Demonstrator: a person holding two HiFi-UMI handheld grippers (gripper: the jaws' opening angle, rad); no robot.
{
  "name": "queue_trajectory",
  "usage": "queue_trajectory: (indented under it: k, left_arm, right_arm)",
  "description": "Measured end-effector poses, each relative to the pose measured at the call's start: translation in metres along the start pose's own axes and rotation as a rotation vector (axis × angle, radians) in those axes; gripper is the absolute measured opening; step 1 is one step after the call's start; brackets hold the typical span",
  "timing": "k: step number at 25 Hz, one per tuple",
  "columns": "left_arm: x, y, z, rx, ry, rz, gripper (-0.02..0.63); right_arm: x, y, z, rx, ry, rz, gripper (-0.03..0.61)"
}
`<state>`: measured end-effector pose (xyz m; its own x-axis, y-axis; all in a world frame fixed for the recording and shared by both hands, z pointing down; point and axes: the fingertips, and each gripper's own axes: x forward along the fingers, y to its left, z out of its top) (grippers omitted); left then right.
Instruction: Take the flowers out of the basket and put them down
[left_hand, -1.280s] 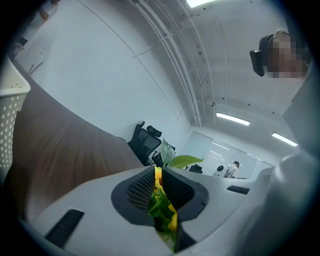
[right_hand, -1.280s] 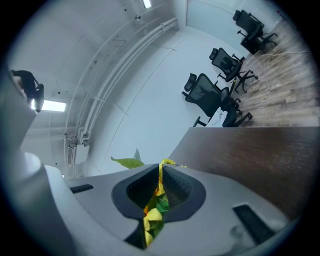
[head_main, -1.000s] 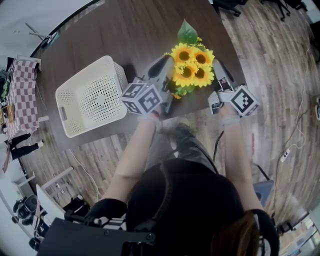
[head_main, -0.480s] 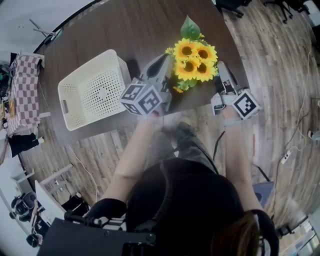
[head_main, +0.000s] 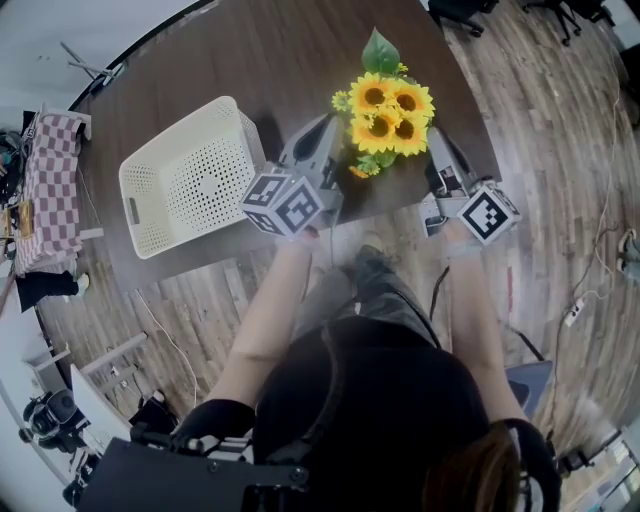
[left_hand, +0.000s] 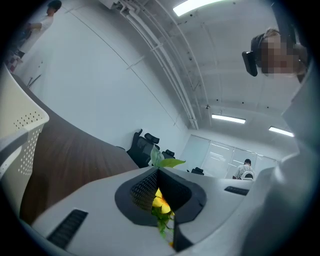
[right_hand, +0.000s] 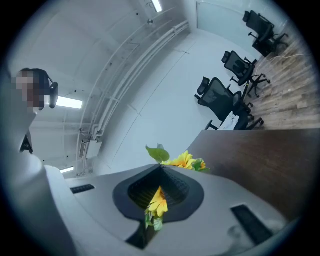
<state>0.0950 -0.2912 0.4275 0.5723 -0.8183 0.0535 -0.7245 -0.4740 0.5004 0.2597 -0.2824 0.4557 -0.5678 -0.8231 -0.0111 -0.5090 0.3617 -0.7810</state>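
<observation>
A bunch of yellow sunflowers (head_main: 385, 105) with a green leaf on top stands upright over the dark wooden table (head_main: 250, 60), between my two grippers. My left gripper (head_main: 335, 140) is at the bunch's left and my right gripper (head_main: 432, 145) at its right. In the left gripper view the jaws (left_hand: 158, 172) are shut, with a yellow petal and leaves (left_hand: 160, 205) caught between the pads. In the right gripper view the jaws (right_hand: 161, 167) are shut in the same way on a petal and leaves (right_hand: 157, 201). The cream basket (head_main: 185, 190) lies empty to the left.
The table's near edge (head_main: 390, 205) runs just under both grippers, with wooden floor below it. Black office chairs (right_hand: 225, 97) stand beyond the table's far end. A checked cloth (head_main: 45, 190) lies at the far left. The basket's rim (left_hand: 20, 125) is close to the left gripper.
The bunch of sunflowers has shifted farther from the table's near edge, and both grippers stay at its sides. The basket has hardly moved.
</observation>
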Motion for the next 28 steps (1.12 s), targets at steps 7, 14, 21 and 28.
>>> queue_trajectory:
  k: [7, 14, 21, 28]
  left_arm:
    - [-0.018, -0.005, -0.006, -0.017, 0.006, -0.031, 0.000]
    - [-0.040, -0.020, -0.020, 0.001, 0.044, -0.077, 0.000]
    - [-0.067, -0.036, -0.028, 0.015, 0.080, -0.126, 0.000]
    - [-0.100, -0.054, -0.047, 0.034, 0.124, -0.168, 0.000]
  right_arm:
    - [-0.010, 0.023, -0.024, -0.078, 0.053, 0.031, 0.002]
    - [-0.020, 0.057, -0.051, -0.241, 0.099, 0.057, 0.002]
    - [-0.043, 0.078, -0.073, -0.259, 0.087, 0.026, 0.002]
    - [-0.067, 0.101, -0.099, -0.260, 0.078, 0.008, 0.002]
